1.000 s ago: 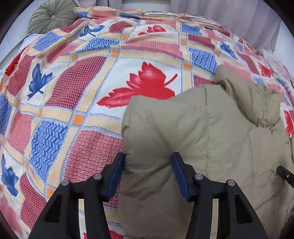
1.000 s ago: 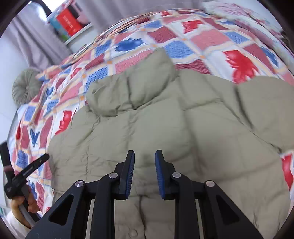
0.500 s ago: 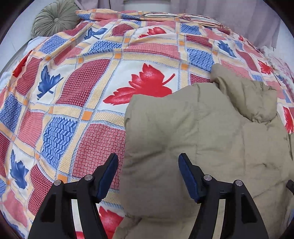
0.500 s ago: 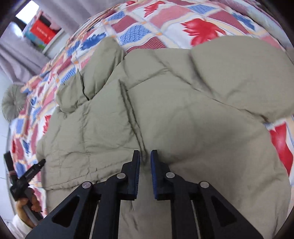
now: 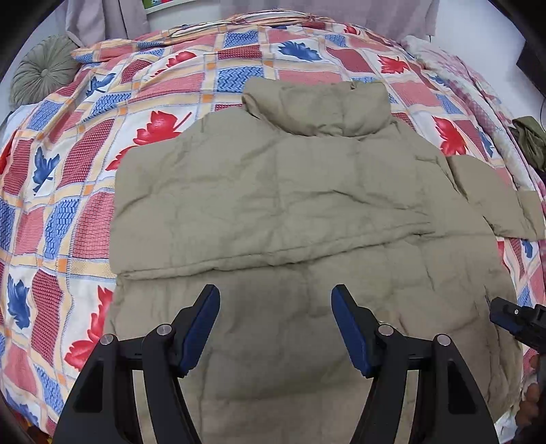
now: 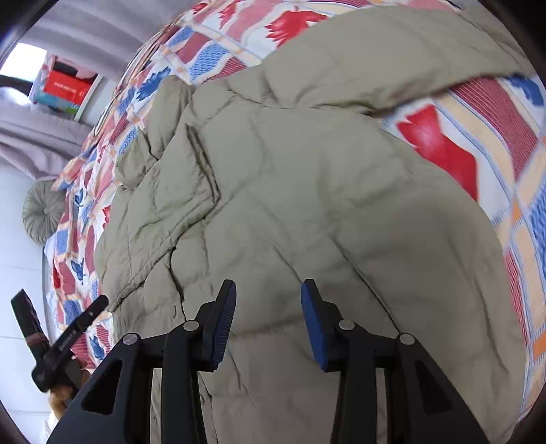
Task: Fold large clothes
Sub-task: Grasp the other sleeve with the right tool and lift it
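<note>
A beige puffer jacket [image 5: 279, 205] lies flat on the patterned bedspread [image 5: 68, 191], collar [image 5: 317, 106] at the far end. Its left sleeve is folded across the body; the right sleeve [image 5: 491, 201] sticks out to the right. My left gripper [image 5: 275, 307] is open and empty, just above the jacket's lower body. My right gripper [image 6: 269, 300] is open and empty over the jacket [image 6: 307, 191] near its hem; it also shows at the right edge of the left wrist view [image 5: 515, 321]. The left gripper shows at the lower left of the right wrist view [image 6: 65, 338].
A round grey-green cushion [image 5: 41, 68] sits at the bed's far left corner. A dark green garment [image 5: 529, 140] lies at the right edge. Curtains [image 5: 273, 10] hang behind the bed. A shelf with a red box [image 6: 65, 88] stands beyond it.
My left gripper let go of the sleeve fold, opened wider and drew back over the jacket's middle. My right gripper opened from shut and swung toward the hem.
</note>
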The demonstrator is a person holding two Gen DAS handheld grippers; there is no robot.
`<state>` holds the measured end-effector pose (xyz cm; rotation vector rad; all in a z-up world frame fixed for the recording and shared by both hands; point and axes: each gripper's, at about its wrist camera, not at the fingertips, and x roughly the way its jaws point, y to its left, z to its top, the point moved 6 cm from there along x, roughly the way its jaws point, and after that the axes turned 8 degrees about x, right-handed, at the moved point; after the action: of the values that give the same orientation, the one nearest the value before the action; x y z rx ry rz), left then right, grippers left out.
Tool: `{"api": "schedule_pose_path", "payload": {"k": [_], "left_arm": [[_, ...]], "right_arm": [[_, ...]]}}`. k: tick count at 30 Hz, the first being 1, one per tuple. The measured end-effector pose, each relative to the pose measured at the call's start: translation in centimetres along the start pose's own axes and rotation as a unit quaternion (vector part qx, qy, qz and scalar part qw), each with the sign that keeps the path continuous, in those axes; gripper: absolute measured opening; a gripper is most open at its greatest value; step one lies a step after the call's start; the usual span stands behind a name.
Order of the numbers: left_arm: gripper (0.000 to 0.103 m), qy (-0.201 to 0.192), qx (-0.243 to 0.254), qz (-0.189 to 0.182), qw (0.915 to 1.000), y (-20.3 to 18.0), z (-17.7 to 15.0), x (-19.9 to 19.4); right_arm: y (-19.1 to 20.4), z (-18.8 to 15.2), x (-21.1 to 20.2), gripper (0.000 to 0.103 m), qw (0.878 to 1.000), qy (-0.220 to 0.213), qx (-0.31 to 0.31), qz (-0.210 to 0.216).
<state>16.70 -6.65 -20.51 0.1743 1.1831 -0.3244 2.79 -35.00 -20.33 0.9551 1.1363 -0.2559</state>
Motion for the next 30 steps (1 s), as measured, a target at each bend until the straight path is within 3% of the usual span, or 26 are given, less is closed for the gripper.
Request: {"api": "schedule_pose_path", "payload": {"k": [1,3,4,16,20,25,29,30], "left_arm": [[0.071,0.004,-0.002,-0.007,1.0000,-0.7,-0.2,0.0],[0.101,0.010,-0.002,-0.018,0.9998,-2.4,-0.4,0.0],[0.102,0.007,0.000,-0.018,0.9998,-3.1,-0.5,-0.1],[0.102,0.016,0.058,-0.023,0.9979,-12.9,0.8,0.4],[0.102,0.019,0.055,-0.028,0.9979,-15.0,1.7,0.8],[0.102,0.022,0.073,-0.026,0.9967,-17.4,2.2,1.3],[0.102,0.034,0.078,-0.032,0.9959,-18.9,2.5,2.0],[0.102,0.036,0.074,-0.036,0.9960,-19.1,2.6,2.2]], "right_arm": [[-0.6,-0.1,-0.3,0.049,1.000,0.001,0.005,0.000],[-1.5,-0.1,-0.8,0.051,1.000,0.000,0.010,-0.002],[-2.0,0.0,-1.2,0.051,1.000,-0.001,0.014,-0.002],[-8.3,3.7,-5.2,0.061,0.998,-0.028,0.053,0.009],[-10.1,5.5,-6.4,0.081,0.997,-0.037,0.064,0.024],[-12.5,7.9,-6.9,0.082,0.995,-0.040,0.086,0.040],[-14.5,9.9,-7.1,0.103,0.992,-0.042,0.106,0.051],[-14.9,10.4,-7.3,0.103,0.991,-0.046,0.110,0.055]]}}
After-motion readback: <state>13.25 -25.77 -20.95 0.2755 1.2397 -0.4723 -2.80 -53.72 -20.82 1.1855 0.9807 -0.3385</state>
